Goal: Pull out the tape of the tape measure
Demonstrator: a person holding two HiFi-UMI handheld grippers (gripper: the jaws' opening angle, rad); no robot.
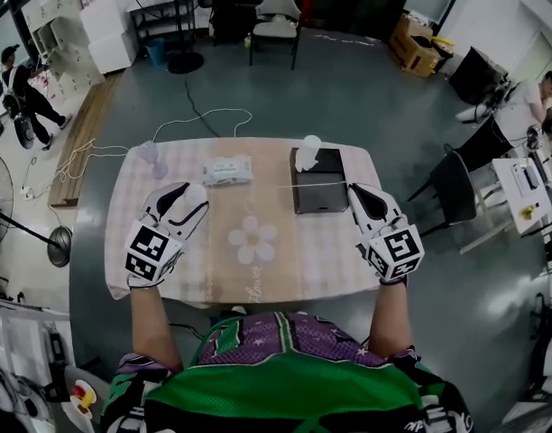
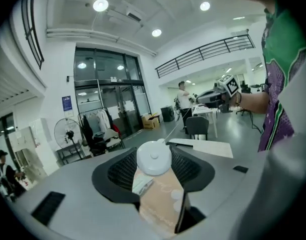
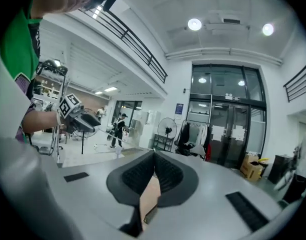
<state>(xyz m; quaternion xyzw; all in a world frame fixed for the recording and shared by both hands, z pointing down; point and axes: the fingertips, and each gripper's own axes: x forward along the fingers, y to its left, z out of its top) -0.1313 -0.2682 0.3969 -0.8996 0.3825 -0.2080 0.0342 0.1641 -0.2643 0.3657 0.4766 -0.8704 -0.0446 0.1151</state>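
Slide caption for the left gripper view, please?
Left hand-held gripper clamps round white tape measure; thin white tape stretches to right hand-held gripper.

Matt cloth, smooth plastic
The worktop [image 1: 285, 278] is covered in matt checked cloth; above it, the tape measure [image 2: 154, 158] is cased in smooth white plastic between ribbed black fingers [image 2: 124, 170].

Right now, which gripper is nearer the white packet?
Left. The left gripper sits close at the near-left of the white packet; the right gripper is beyond the black pad.
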